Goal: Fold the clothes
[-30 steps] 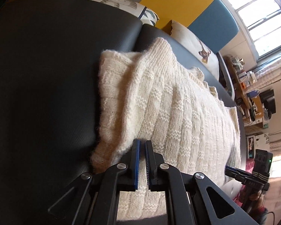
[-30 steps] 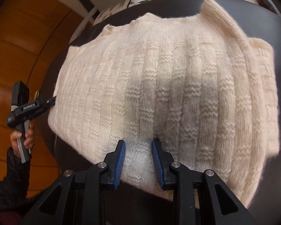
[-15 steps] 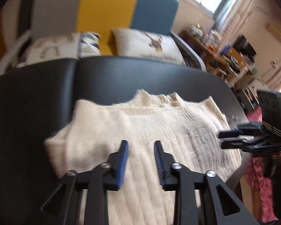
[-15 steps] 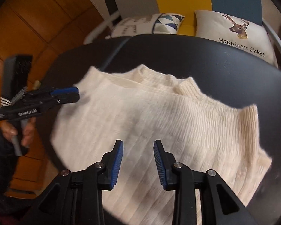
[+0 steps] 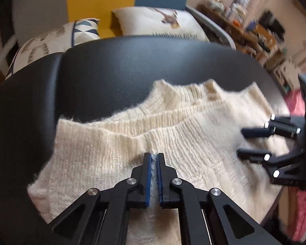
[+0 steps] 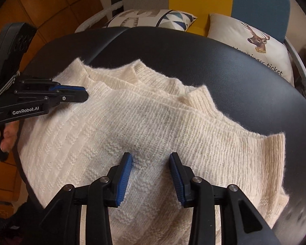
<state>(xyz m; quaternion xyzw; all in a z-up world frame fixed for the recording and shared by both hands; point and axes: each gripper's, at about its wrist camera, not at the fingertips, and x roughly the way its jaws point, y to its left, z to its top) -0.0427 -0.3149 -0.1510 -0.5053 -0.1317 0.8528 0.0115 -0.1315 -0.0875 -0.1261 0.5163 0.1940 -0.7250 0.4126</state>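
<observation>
The cream sweater (image 6: 153,126) is lying folded on the black bench (image 6: 234,71), directly under both grippers. Left fingers (image 5: 146,175) are pinching its knit; right fingers (image 6: 125,175) are hovering spread above it.

The left wrist view looks forward along the left tongs (image 5: 154,159), close above the cream sweater (image 5: 116,155) on the black tabletop (image 5: 112,71), facing the cushions (image 5: 157,24); the right wrist view sits equally near behind the right tongs (image 6: 151,159), facing the same way; both share sweater (image 6: 153,118), tabletop (image 6: 224,65), cushions (image 6: 253,36), and each catches the other tongs at its edge.
</observation>
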